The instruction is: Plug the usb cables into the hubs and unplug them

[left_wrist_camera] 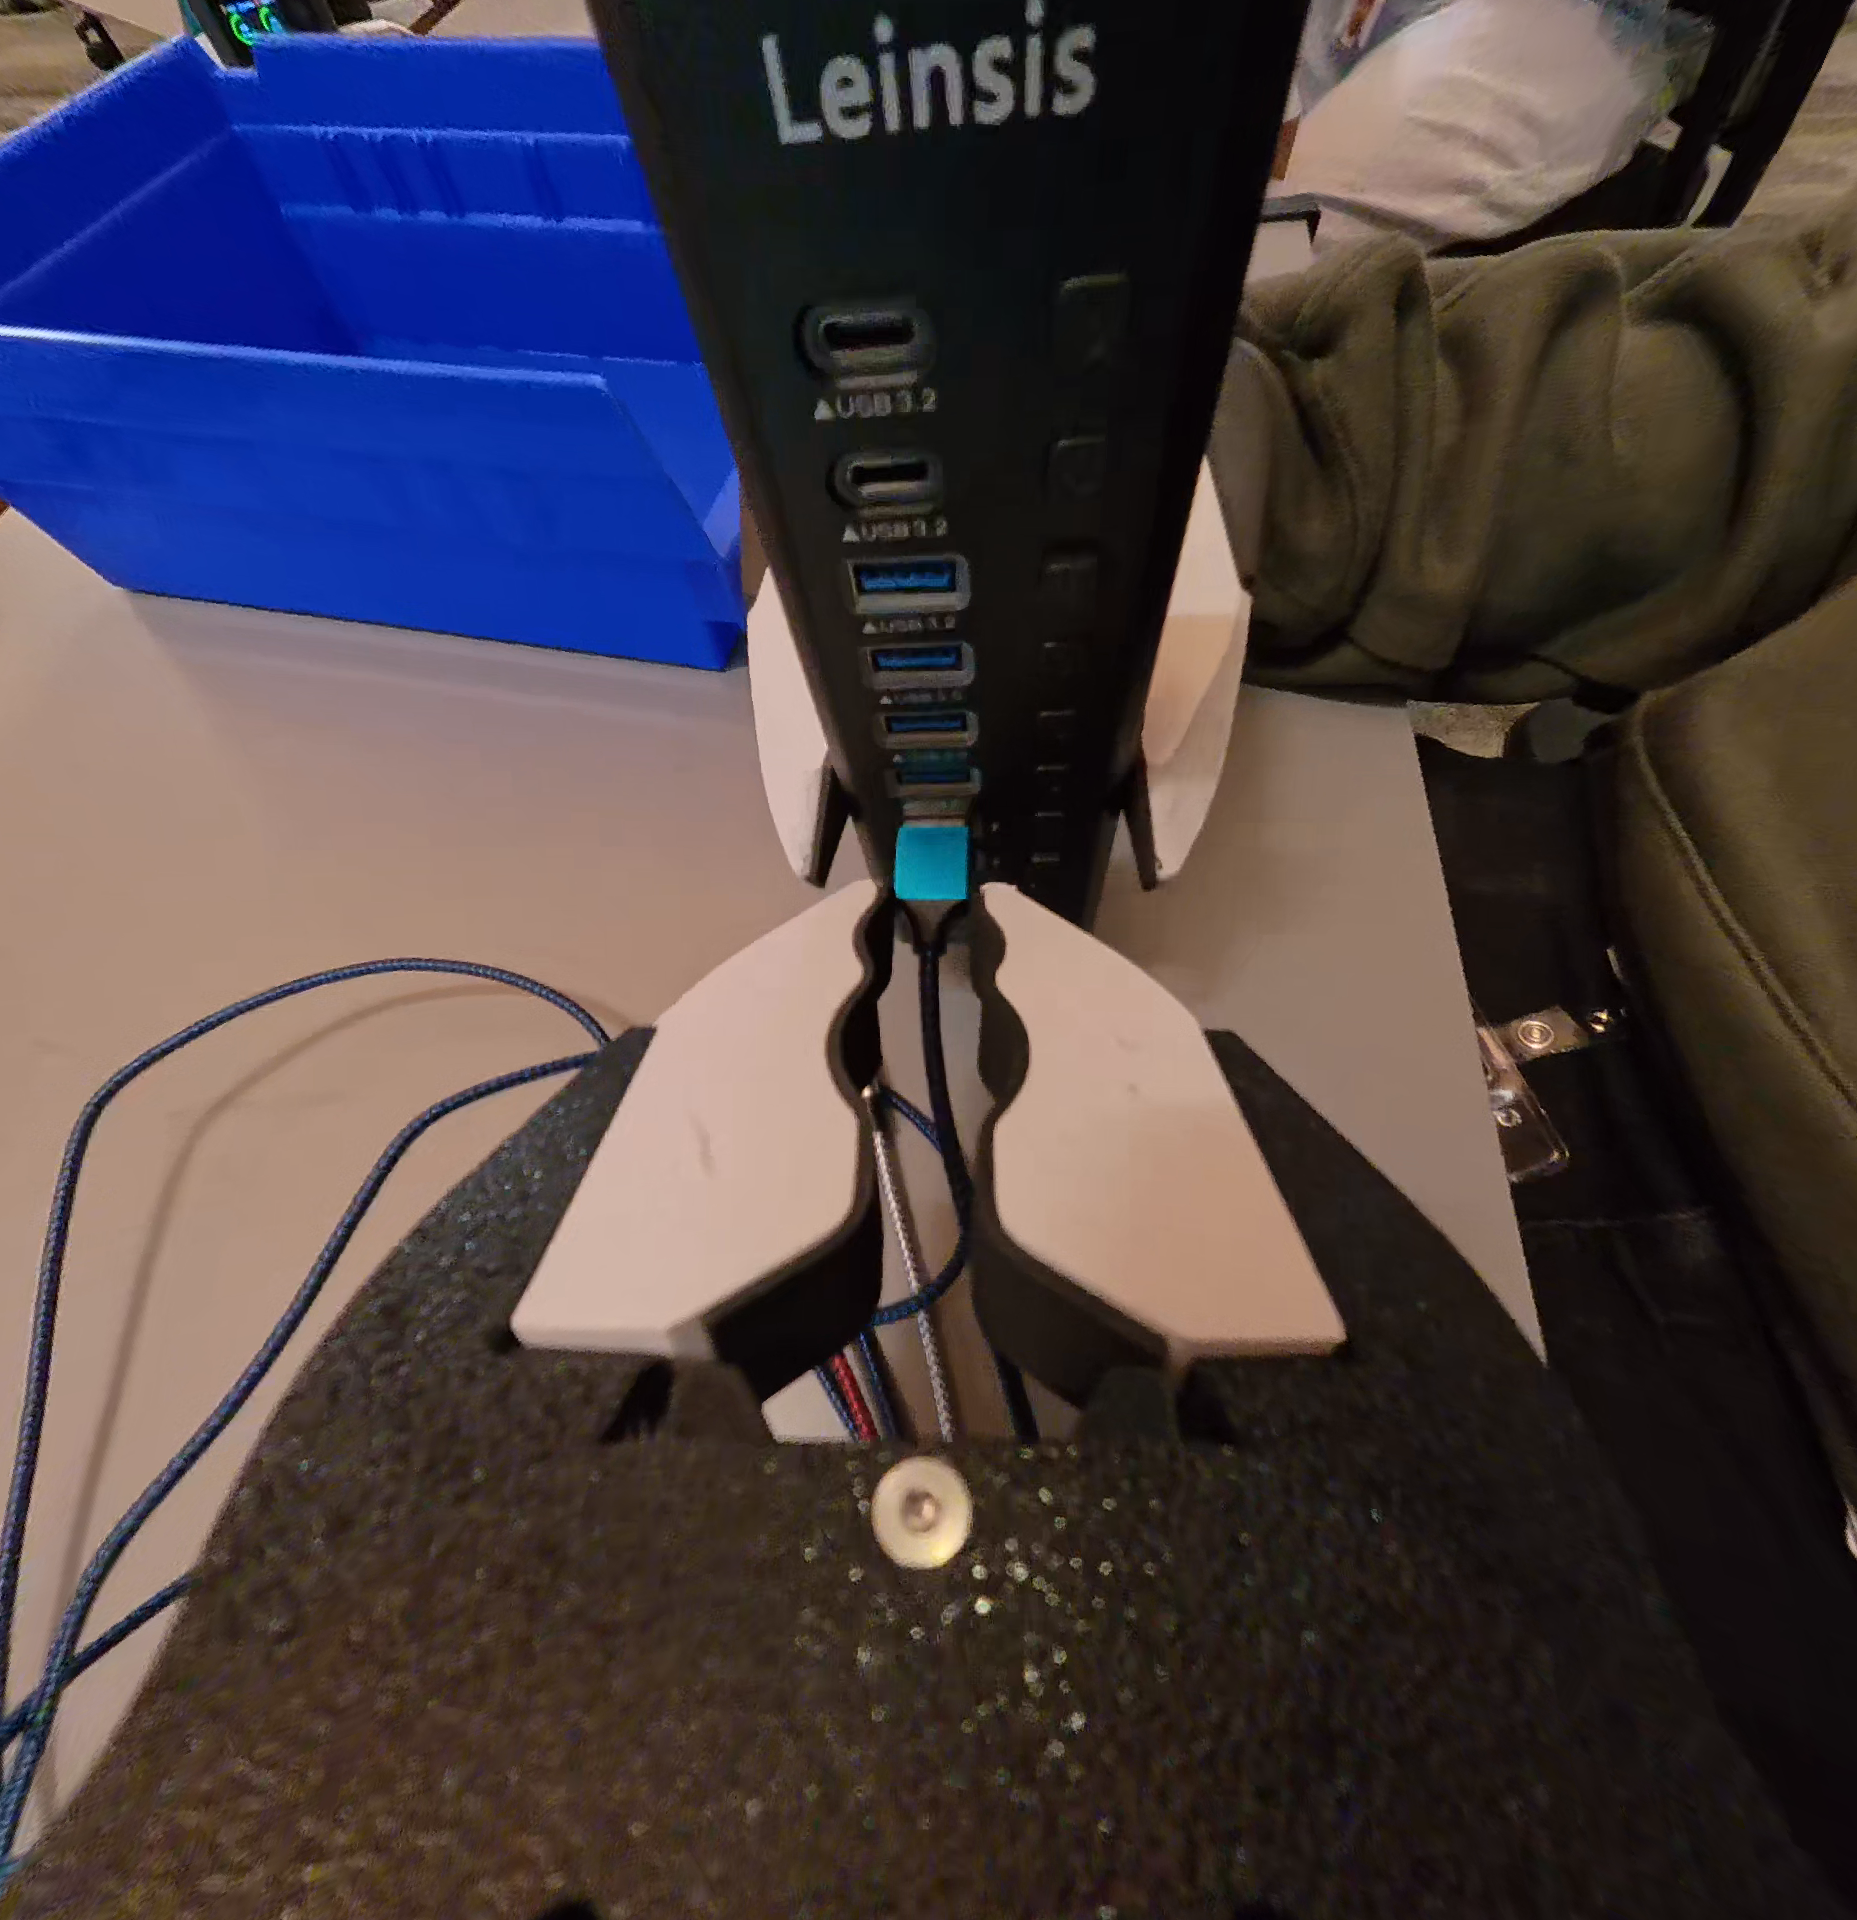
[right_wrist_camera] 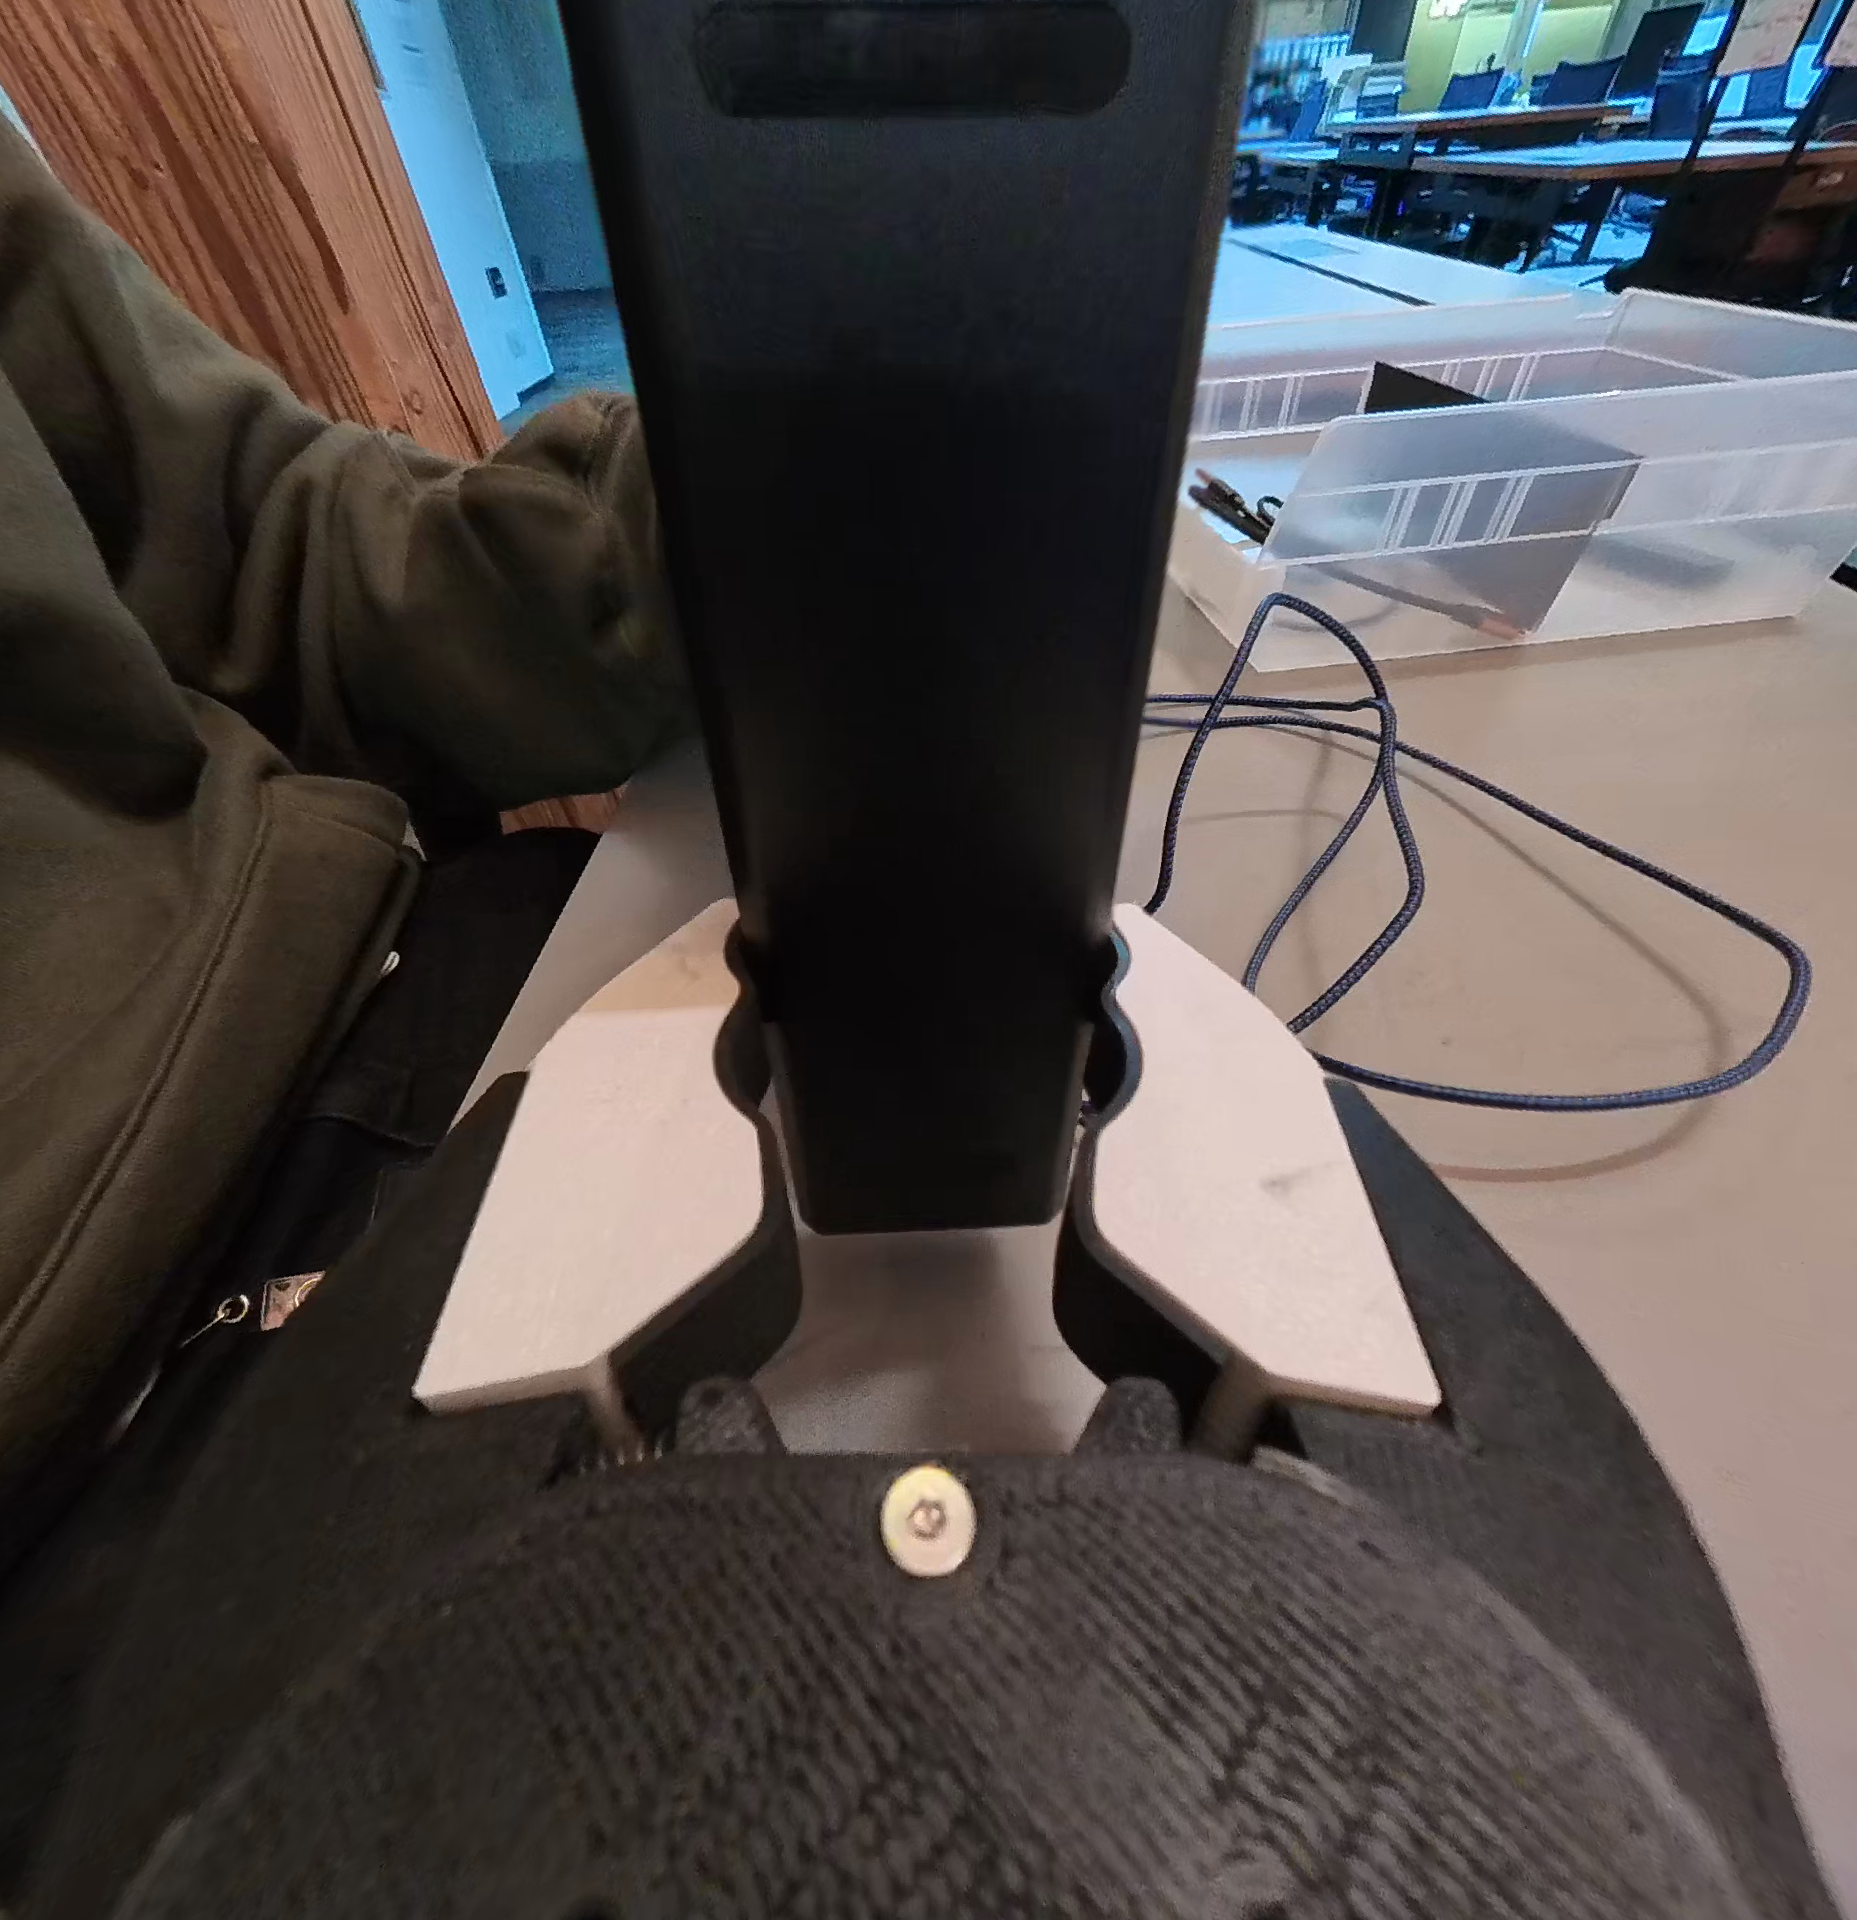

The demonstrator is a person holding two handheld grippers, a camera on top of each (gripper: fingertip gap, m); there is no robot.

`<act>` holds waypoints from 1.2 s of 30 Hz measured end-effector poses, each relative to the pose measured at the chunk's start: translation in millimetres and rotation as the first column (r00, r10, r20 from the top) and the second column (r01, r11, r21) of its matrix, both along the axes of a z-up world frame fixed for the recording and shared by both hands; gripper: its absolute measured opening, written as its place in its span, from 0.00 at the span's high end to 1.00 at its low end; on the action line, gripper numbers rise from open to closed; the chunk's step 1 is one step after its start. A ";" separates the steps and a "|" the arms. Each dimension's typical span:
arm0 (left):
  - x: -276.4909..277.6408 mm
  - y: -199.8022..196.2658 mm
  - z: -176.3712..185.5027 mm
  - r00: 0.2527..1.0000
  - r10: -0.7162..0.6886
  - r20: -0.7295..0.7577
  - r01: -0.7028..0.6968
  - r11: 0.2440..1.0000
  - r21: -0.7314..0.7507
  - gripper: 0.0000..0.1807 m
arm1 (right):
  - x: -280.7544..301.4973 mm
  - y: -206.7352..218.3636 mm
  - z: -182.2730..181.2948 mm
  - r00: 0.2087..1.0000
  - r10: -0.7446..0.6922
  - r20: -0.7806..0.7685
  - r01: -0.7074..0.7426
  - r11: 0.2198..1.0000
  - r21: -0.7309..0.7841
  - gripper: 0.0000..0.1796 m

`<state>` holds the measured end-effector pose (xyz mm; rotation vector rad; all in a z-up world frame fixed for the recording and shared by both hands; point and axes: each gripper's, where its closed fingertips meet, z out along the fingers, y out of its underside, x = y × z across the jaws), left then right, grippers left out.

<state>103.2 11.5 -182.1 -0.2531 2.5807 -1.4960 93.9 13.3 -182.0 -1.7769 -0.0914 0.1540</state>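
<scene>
A black upright USB hub [left_wrist_camera: 934,468] stands on the table, its row of ports facing the left wrist view. A teal USB plug [left_wrist_camera: 932,857] sits in one of the hub's lowest ports. My left gripper [left_wrist_camera: 931,920] is shut on the plug's dark boot just below the teal part. Its blue braided cable [left_wrist_camera: 176,1091] runs back between the fingers and loops on the table to the left. My right gripper [right_wrist_camera: 924,987] is shut on the hub's lower body [right_wrist_camera: 903,623] from its plain back side. Its white fingers [left_wrist_camera: 799,800] show behind the hub in the left wrist view.
A blue bin [left_wrist_camera: 332,416] stands behind and left of the hub. A clear plastic bin [right_wrist_camera: 1578,468] stands on the table's far side. The cable [right_wrist_camera: 1526,883] loops in front of it. A person's olive sleeve [left_wrist_camera: 1526,416] lies by the table edge [left_wrist_camera: 1464,987]. My left and right fingertips are right by each other.
</scene>
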 end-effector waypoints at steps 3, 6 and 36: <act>3.7 0.0 16.4 0.999 0.035 0.016 -0.034 0.997 -0.076 0.86 | -1.2 2.6 -4.7 1.000 -0.001 0.019 0.001 0.999 -0.033 0.66; 2.6 -1.8 51.4 0.997 0.074 0.024 -0.067 0.973 -0.222 0.67 | 0.3 2.6 -4.1 1.000 -0.013 0.021 0.014 1.000 -0.028 0.66; 6.1 -21.0 92.2 0.965 0.235 0.118 -0.166 0.891 -0.422 0.68 | 14.6 4.5 16.5 0.993 -0.115 0.035 0.109 0.985 0.133 0.66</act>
